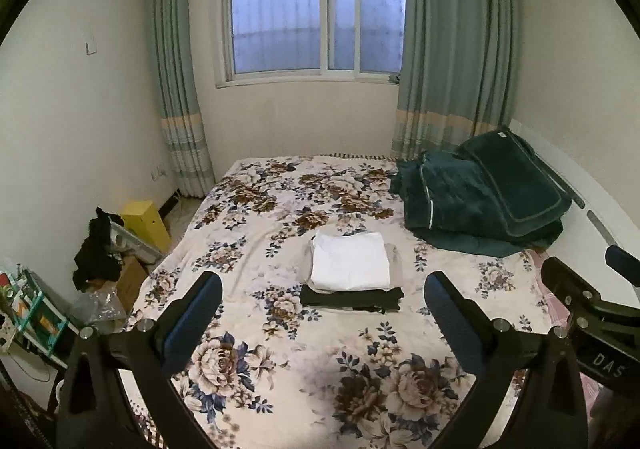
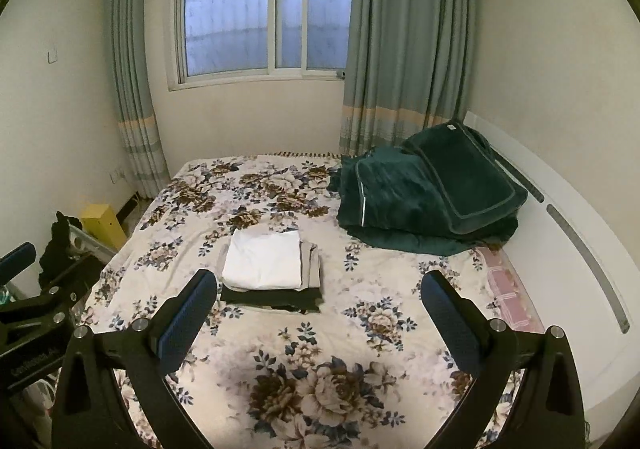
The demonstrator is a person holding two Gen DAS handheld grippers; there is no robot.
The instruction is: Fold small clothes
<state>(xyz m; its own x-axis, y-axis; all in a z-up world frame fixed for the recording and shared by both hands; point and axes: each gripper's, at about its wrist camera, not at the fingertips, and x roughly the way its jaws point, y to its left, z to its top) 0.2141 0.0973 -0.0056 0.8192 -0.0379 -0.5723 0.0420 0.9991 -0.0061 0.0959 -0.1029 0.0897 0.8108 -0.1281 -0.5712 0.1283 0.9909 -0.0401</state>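
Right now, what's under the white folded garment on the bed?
Under the white folded garment lie a beige piece and, lowest, a black folded garment. Only their edges show; any further layers are hidden.

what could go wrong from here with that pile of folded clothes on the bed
1. The white folded garment sits on top of a grey piece and a black folded garment; pinching one edge could drag the pile apart.
2. Both the left gripper and right gripper are open and empty above the soft floral bedsheet, which could get pinched too.
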